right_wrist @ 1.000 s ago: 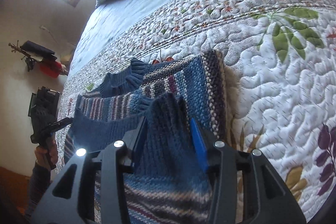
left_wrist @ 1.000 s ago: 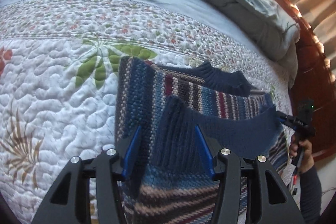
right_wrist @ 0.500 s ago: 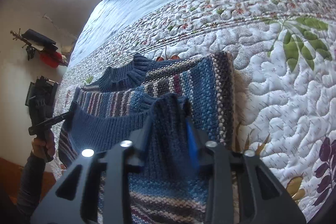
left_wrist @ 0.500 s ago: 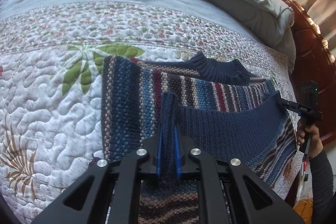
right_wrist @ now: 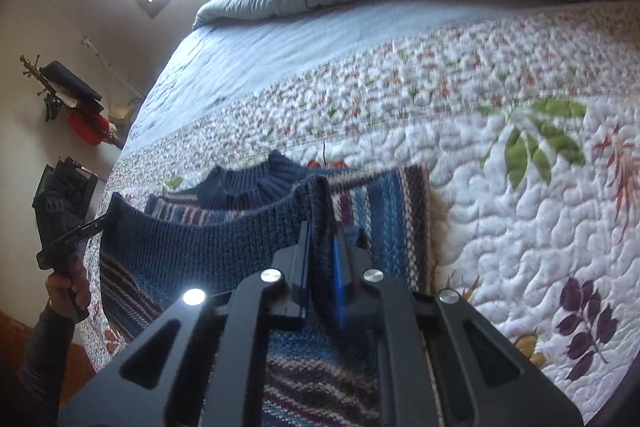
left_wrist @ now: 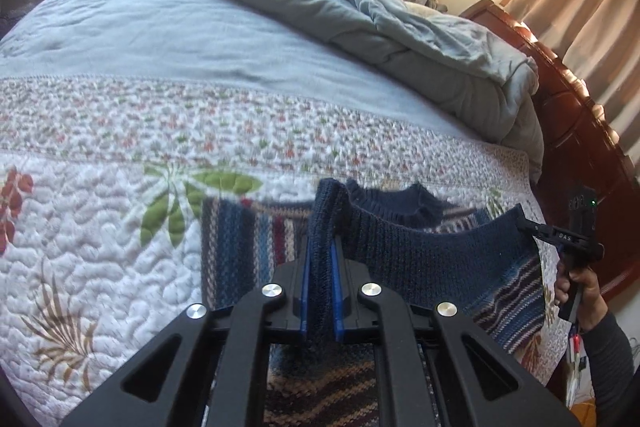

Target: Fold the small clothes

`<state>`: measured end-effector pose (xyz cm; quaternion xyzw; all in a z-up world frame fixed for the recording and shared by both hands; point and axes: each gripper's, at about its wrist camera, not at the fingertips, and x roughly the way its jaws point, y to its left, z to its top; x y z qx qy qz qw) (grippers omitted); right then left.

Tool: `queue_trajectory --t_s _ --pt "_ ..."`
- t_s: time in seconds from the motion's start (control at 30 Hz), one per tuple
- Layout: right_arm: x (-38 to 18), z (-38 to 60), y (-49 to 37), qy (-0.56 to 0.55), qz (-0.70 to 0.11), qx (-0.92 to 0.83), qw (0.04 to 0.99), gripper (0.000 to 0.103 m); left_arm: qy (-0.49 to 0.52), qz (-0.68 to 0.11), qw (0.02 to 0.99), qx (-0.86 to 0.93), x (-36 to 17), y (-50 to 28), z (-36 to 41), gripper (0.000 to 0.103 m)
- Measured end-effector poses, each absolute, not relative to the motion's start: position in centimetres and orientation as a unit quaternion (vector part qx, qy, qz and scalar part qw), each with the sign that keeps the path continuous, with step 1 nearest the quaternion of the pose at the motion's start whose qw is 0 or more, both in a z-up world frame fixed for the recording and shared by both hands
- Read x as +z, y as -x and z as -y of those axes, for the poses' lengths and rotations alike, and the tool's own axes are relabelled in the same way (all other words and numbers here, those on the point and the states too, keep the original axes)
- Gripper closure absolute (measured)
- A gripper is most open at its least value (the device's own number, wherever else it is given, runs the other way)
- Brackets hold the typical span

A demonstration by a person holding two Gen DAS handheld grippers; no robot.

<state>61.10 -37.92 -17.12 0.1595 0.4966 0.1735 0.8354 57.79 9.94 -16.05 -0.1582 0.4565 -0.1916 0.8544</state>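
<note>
Left wrist view showed my left tongs point(left_wrist: 320, 259) and right tongs point(right_wrist: 322, 251) clamped on the sweater hem point(left_wrist: 420, 247), raised off the bed point(left_wrist: 160, 75); next, in my judgement, carrying it evenly to the collar point(left_wrist: 404, 201).

The near part of the striped sweater point(left_wrist: 500, 259) is hidden under the black arms of the left gripper point(left_wrist: 320, 259) and cut off by the bottom edge. The right gripper point(right_wrist: 322, 259) hides it the same way. The small flowers on the quilt point(right_wrist: 500, 219) look smeared. The person's sleeve point(left_wrist: 612, 359) runs off the right edge. The things on the far left wall point(right_wrist: 68, 99) are too small to tell.
</note>
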Motion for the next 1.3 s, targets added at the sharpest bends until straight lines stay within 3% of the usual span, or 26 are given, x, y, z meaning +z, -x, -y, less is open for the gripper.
queue_trajectory --t_s 0.17,0.4,0.73,1.3 --pt "-17.0 37.2 -64.5 -0.155 -0.494 0.137 0.845 0.095 0.167 -0.469 0.851 -0.167 -16.4 -61.8 -10.3 0.095" --pt "-21.8 35.3 -67.1 -0.105 -0.543 0.082 0.829 0.095 0.163 -0.56 0.806 -0.101 -23.4 -65.9 -9.6 0.095" --pt "-19.5 35.9 -68.6 -0.128 -0.502 0.074 0.852 0.095 0.159 -0.516 0.836 -0.102 -19.8 -68.0 -9.7 0.095" --pt "-24.0 35.8 -70.4 -0.138 -0.512 0.053 0.846 0.095 0.168 -0.525 0.83 -0.087 -24.4 -69.8 -9.9 0.095"
